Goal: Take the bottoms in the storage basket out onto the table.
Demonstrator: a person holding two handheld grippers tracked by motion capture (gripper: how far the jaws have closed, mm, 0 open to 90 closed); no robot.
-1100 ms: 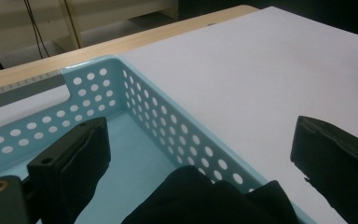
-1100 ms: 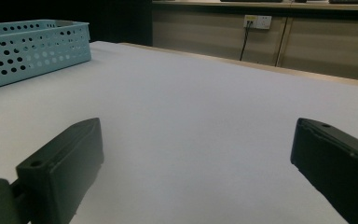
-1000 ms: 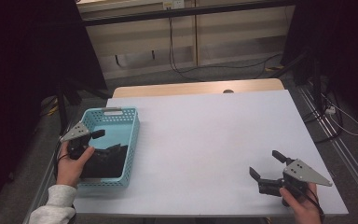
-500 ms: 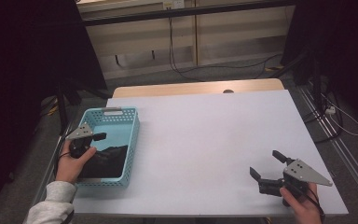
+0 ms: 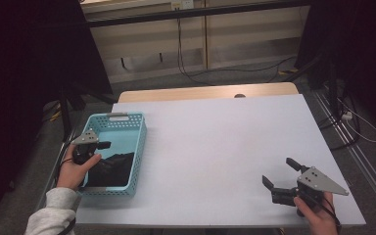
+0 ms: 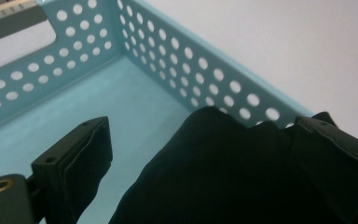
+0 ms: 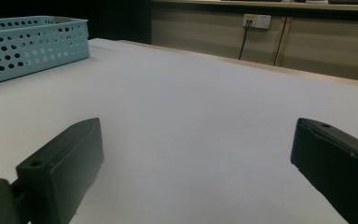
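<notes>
Since earlier frame we see left gripper [image 5: 94,147] drawn slightly nearer, over turquoise basket [image 5: 139,142]; fingers spread, straddling black cloth [image 5: 111,164] inside basket. Right gripper [image 5: 284,177] unmoved above tabletop [image 5: 225,142], fingers released, empty.

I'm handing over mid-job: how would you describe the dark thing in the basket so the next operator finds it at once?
Start at the white table and go to its left edge, where a light blue perforated plastic basket stands. In the basket's near half lies a black crumpled cloth, right under the open left gripper. It is the basket's one dark, soft thing against the pale blue floor.
</notes>
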